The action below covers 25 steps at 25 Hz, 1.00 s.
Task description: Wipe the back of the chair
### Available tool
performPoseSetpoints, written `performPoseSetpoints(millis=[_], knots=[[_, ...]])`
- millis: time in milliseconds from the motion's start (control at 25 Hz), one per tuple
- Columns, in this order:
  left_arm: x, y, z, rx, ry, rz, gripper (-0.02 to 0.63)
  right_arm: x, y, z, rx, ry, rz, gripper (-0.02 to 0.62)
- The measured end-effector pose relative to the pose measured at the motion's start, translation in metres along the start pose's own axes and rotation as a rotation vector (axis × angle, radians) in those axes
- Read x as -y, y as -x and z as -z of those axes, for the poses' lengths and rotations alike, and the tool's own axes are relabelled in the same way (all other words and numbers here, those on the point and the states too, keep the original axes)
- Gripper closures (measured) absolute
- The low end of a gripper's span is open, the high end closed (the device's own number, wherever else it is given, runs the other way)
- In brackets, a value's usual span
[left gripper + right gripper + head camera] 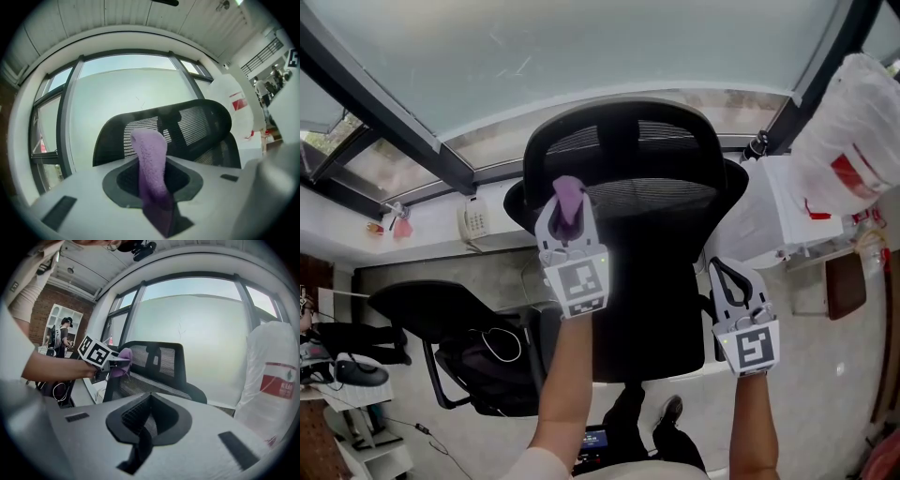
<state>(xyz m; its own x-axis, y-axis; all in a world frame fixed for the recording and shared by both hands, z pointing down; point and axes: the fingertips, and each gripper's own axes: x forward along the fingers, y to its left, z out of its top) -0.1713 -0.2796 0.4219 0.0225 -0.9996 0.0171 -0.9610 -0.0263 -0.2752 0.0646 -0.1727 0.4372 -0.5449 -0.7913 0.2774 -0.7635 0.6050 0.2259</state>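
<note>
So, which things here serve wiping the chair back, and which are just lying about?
In the job: black mesh chair, purple cloth, left gripper shut on the cloth.
Lying about: telephone, white plastic bag, black backpack.

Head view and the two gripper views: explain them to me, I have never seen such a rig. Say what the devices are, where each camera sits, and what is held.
There is no robot here. A person holds a hand-operated gripper in each hand. The head view looks down from the person's head onto a black mesh office chair. The other two cameras ride on the grippers and look along their fingers. The left gripper is shut on a purple cloth, held up at the chair's back; contact cannot be judged. The right gripper, lower beside the chair, is shut and empty.
</note>
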Motion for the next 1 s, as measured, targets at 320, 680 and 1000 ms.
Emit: performPoseSetpoints(millis=[320, 680, 1000], knots=[[-0.006, 0.032, -0.016, -0.023, 0.026, -0.01, 0.503, 0.002, 0.028, -0.026, 0.015, -0.039, 0.002, 0.6], [-0.008, 0.109, -0.062, -0.002, -0.007, -0.019, 0.503, -0.005, 0.073, -0.067, 0.073, -0.006, 0.005, 0.6], [0.0, 0.188, -0.117, 0.029, -0.045, -0.01, 0.503, -0.012, 0.128, -0.099, 0.111, 0.004, 0.008, 0.6]])
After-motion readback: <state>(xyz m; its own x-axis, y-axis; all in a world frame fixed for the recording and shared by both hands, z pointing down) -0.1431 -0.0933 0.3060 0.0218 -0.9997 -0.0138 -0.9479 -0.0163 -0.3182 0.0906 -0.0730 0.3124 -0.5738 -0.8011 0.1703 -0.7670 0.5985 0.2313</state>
